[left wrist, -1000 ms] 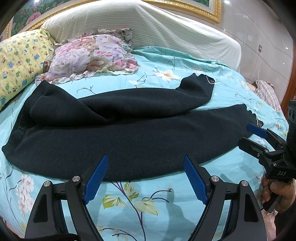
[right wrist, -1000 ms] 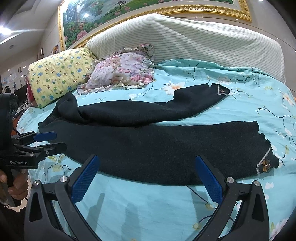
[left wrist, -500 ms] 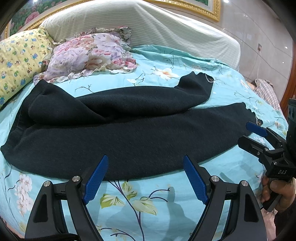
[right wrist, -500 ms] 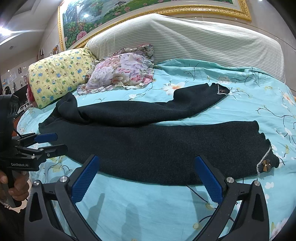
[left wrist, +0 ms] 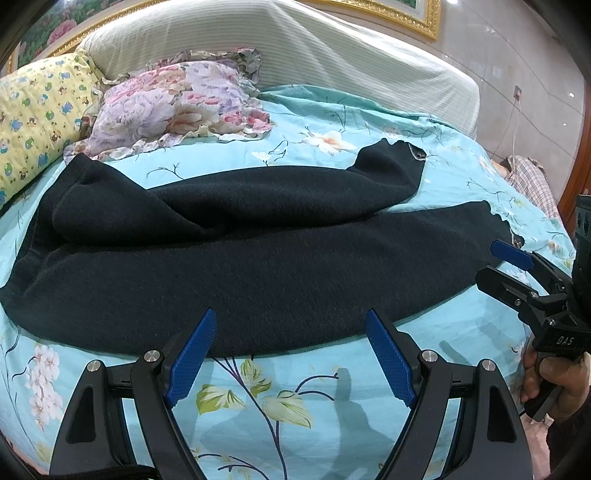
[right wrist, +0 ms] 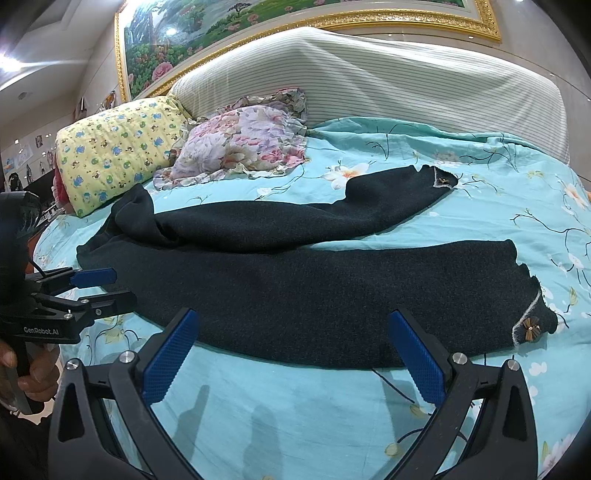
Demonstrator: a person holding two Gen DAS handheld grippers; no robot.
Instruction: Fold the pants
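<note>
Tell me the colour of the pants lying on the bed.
The pants are plain black, with pale trim at the cuffs; the right wrist view shows them best.

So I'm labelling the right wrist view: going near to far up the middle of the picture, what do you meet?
Right gripper → near pant leg → far pant leg → floral pillow → striped headboard cover → gold-framed painting.
</note>
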